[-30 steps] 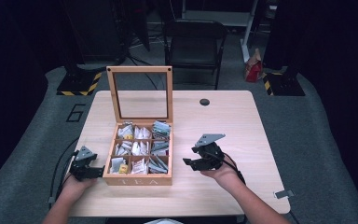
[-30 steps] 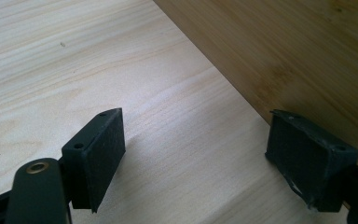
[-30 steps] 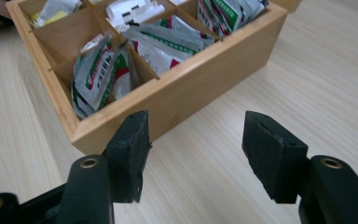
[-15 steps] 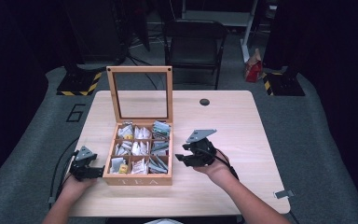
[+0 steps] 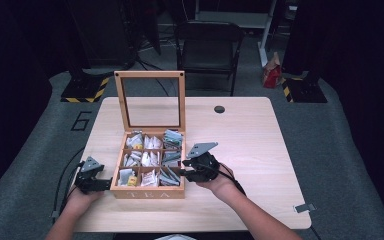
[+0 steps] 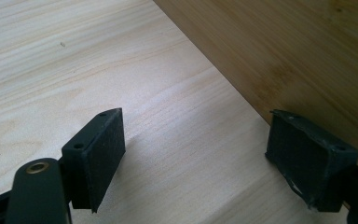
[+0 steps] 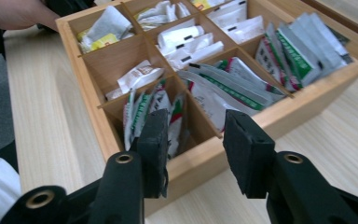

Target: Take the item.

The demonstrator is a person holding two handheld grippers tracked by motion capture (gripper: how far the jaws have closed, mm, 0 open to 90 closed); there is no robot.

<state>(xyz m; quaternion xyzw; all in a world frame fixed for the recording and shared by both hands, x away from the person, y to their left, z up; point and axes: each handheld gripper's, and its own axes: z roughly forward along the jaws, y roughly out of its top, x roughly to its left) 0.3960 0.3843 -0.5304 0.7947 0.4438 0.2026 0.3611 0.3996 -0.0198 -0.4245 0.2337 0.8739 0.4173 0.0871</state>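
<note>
A wooden tea box [image 5: 150,192] stands on the table [image 5: 240,135] with its glass lid [image 5: 150,100] propped upright. Its compartments hold several tea bags [image 7: 235,86]. My left gripper [image 5: 92,177] rests at the box's left side. Its jaws are open over bare table [image 6: 198,128], and the box wall [image 6: 284,56] lies just beyond the right one. My right gripper [image 5: 195,167] is at the box's right side. Its jaws [image 7: 196,126] have just been closing and still stand apart. They hover at the box wall [image 7: 205,158] with nothing clamped between them.
A small black disc [image 5: 219,109] lies on the table's far side, and a small clip [image 5: 302,207] sits at its front right corner. A black chair [image 5: 207,45] stands behind the table. The person's other hand [image 7: 14,11] shows past the box.
My right gripper has moved left, up to the box's right side. The left gripper has not moved.
</note>
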